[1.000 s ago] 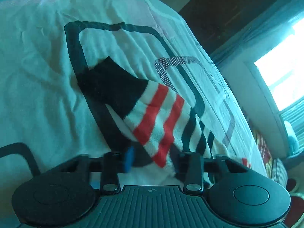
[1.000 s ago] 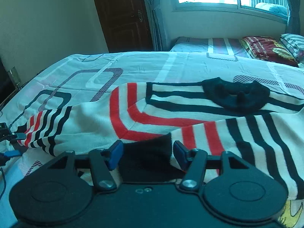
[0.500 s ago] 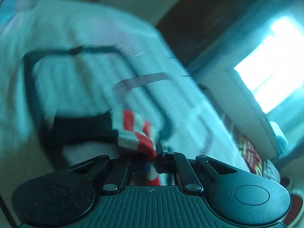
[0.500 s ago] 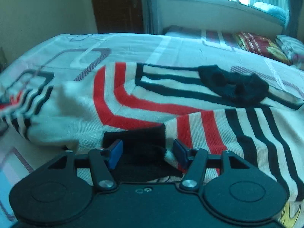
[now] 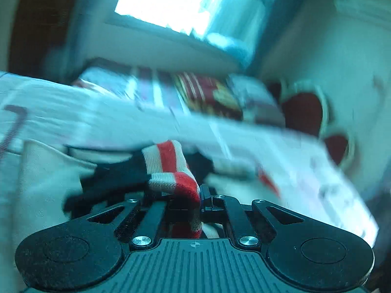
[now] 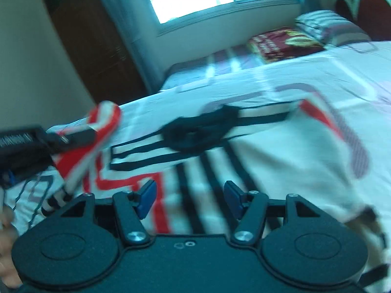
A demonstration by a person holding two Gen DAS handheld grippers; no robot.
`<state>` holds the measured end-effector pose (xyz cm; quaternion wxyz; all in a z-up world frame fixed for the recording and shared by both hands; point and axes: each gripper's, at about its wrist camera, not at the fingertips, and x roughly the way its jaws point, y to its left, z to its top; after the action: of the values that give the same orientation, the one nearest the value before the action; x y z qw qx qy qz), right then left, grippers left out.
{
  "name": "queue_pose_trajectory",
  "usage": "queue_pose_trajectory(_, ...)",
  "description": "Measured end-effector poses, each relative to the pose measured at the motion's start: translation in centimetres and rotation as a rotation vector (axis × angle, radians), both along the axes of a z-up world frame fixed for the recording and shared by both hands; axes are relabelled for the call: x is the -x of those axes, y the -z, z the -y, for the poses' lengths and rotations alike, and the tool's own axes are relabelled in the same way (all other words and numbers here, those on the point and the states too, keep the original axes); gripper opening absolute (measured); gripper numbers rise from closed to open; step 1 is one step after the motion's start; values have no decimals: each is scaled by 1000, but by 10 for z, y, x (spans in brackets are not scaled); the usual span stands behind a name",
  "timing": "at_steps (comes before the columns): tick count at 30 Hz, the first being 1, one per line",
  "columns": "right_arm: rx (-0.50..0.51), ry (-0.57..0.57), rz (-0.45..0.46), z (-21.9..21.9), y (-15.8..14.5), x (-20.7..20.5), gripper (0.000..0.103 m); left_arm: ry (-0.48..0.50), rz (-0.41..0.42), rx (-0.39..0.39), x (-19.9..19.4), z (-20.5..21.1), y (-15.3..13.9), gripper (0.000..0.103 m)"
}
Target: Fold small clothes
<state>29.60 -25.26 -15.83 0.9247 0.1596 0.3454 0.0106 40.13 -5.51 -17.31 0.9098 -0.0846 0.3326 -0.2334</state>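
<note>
My left gripper (image 5: 193, 195) is clamped on the ribbed knit sleeve (image 5: 171, 166) of the striped sweater (image 6: 220, 151), lifting it off the printed bedsheet (image 6: 305, 78). My right gripper (image 6: 190, 195) hovers with its jaws apart above the sweater's body, just short of its black collar (image 6: 195, 131).

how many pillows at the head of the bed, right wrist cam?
2 that show: a dark red printed pillow and a striped pillow to its right, near the headboard. More may be out of view; the picture is blurred.
</note>
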Motion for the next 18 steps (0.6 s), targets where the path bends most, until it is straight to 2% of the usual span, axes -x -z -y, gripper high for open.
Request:
queue_pose_trajectory(2,-15,35,-22,22,6,10,62,70,-17,-143,7,45,12,6)
queue_pose_trajectory(3,-22,46,-26,29,7,14,62,100,-15,-190,14,61,11,6)
queue_pose_trajectory(4,-29,52,-29,36,9,18,62,103,12,-214,22,70,9,14)
queue_pose_trajectory(5,-37,53,-30,40,12,21,62,104,38,-215,29,75,5,23)
queue_pose_trajectory(6,-46,52,-30,44,13,22,63,105,46,-202,32,78,1,41)
queue_pose_trajectory(7,-56,59,-28,47,14,23,60,88,57,-195,37,80,-8,45)
queue_pose_trajectory(11,-83,81,-23,61,14,23,61,102,108,-205,39,87,-22,46)
queue_pose_trajectory(12,-68,84,-29,62,14,21,62,116,124,-220,41,92,-24,52)
queue_pose_trajectory(13,-50,84,-37,63,14,21,62,126,142,-244,44,96,-25,64)
queue_pose_trajectory(15,-26,83,-43,66,15,23,62,135,181,-275,48,103,-26,78)
queue_pose_trajectory(18,-17,89,-48,73,17,29,61,177,134,-274,45,111,-27,79)
